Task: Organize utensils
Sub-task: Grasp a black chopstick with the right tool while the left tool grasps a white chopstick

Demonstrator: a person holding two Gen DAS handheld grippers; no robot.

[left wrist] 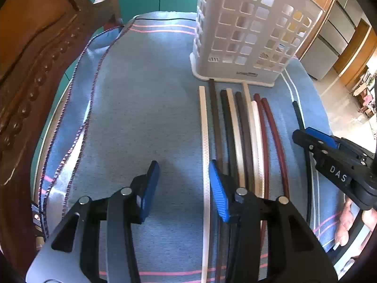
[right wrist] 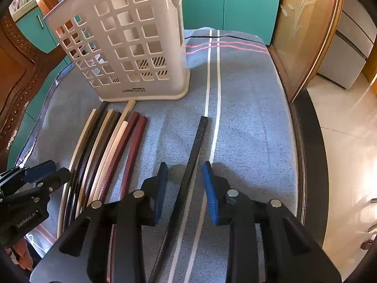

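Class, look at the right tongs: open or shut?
Open. The right tongs show a clear gap between their blue pads, and the black chopstick lies in it untouched.

Lone black chopstick (right wrist: pixel 193 155) flat on cloth, apart from mixed chopstick row (right wrist: pixel 106 146) (cream, brown, maroon) before white holder (right wrist: pixel 132 44)

Holder: the utensil holder (right wrist: pixel 122 44) stands on the cloth (right wrist: pixel 247 108).
Row: chopsticks (right wrist: pixel 103 151) lie just before it.
Single: one chopstick (right wrist: pixel 195 148) lies right of that row, apart.

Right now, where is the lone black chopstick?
The black chopstick lies on the blue cloth between the open right tool's fingers, right of the chopstick row.
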